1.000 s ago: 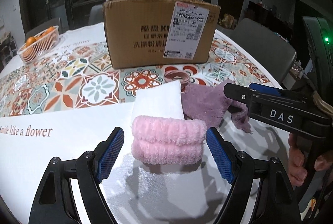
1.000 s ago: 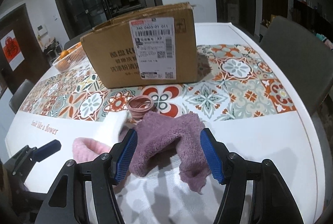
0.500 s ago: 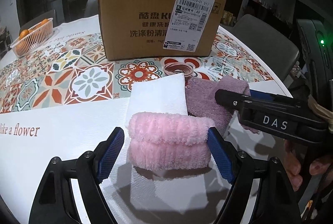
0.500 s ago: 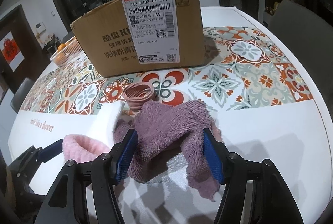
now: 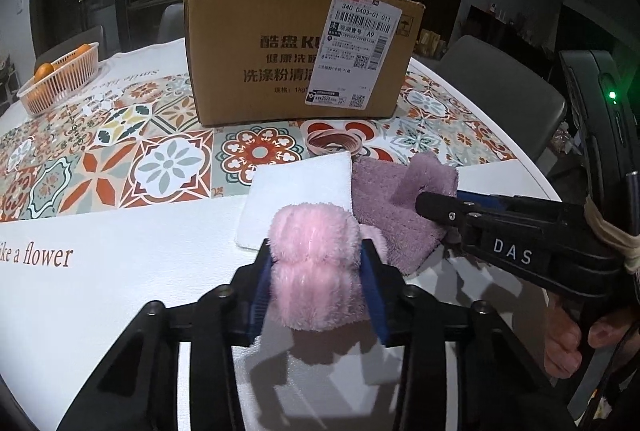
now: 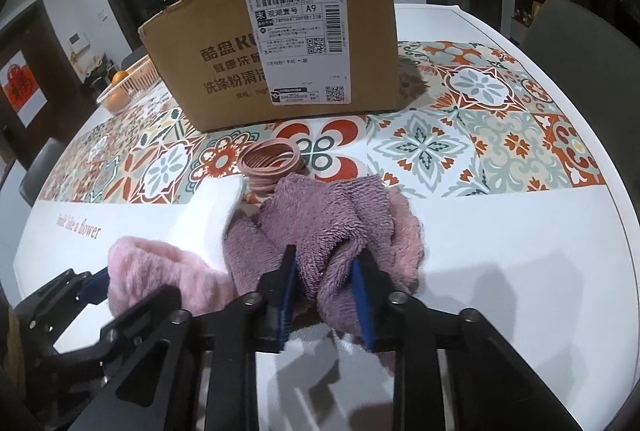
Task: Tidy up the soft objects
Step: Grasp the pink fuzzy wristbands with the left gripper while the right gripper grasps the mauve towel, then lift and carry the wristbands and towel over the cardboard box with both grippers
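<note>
My left gripper is shut on a folded fluffy pink cloth, squeezing it between the blue pads; the cloth also shows in the right wrist view. My right gripper is shut on a bunched purple towel, which lies just right of the pink cloth in the left wrist view. A white cloth lies flat under and behind both. The right gripper's body reaches in from the right.
A large cardboard box stands behind the cloths on the patterned tablecloth. A pink ribbed ring-like item sits in front of it. A basket of oranges is far left. A grey chair stands at the right table edge.
Both grippers went from open around their cloths to shut on them: the left squeezed the pink cloth, the right pinched the purple towel. Both views moved a little closer to the box.
</note>
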`<action>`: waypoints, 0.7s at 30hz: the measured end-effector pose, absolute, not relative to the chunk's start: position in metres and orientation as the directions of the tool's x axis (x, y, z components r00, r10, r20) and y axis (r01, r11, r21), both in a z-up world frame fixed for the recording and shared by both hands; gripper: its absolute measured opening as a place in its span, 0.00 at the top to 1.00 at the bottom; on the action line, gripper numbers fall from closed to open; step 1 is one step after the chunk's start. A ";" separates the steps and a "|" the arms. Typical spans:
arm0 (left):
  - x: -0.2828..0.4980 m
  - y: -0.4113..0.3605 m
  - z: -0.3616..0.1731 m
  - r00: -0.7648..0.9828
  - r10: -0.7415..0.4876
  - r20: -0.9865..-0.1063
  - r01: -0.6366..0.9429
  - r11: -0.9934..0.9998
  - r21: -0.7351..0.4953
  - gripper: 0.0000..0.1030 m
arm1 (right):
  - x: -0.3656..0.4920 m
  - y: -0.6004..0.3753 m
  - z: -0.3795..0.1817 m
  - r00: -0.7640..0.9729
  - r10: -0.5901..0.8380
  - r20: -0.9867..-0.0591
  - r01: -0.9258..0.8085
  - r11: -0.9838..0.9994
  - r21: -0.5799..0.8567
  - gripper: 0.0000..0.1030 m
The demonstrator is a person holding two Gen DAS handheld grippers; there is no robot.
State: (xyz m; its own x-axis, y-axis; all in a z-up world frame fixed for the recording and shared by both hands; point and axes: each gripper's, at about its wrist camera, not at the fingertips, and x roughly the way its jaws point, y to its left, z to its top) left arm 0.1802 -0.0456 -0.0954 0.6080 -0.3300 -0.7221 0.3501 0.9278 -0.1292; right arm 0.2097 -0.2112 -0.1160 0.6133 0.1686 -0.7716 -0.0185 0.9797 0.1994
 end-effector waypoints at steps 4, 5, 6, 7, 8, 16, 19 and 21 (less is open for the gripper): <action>0.177 -0.045 -0.090 0.613 -0.337 -0.714 0.353 0.926 -0.134 0.69 | 0.205 -0.210 -0.112 0.618 0.173 -0.767 -0.027 0.979 0.200 0.83; 0.176 -0.045 -0.089 0.616 -0.339 -0.711 0.353 0.926 -0.135 0.70 | 0.203 -0.209 -0.110 0.621 0.173 -0.764 -0.028 0.980 0.199 0.83; 0.175 -0.046 -0.088 0.617 -0.340 -0.709 0.353 0.926 -0.136 0.70 | 0.201 -0.209 -0.109 0.624 0.173 -0.762 -0.029 0.980 0.199 0.84; 0.174 -0.046 -0.086 0.619 -0.342 -0.707 0.353 0.925 -0.138 0.71 | 0.200 -0.209 -0.107 0.626 0.174 -0.760 -0.032 0.980 0.199 0.85; 0.173 -0.046 -0.084 0.621 -0.343 -0.705 0.354 0.925 -0.139 0.71 | 0.198 -0.209 -0.105 0.630 0.175 -0.757 -0.033 0.979 0.199 0.85; 0.160 -0.044 -0.063 0.665 -0.343 -0.663 0.351 0.928 -0.129 0.71 | 0.183 -0.207 -0.084 0.666 0.172 -0.725 -0.044 0.980 0.192 0.85; 0.157 -0.043 -0.055 0.682 -0.341 -0.647 0.342 0.931 -0.129 0.71 | 0.177 -0.206 -0.076 0.683 0.167 -0.712 -0.047 0.982 0.185 0.85; 0.154 -0.042 -0.050 0.694 -0.341 -0.635 0.341 0.931 -0.128 0.71 | 0.174 -0.206 -0.070 0.693 0.166 -0.702 -0.050 0.982 0.182 0.85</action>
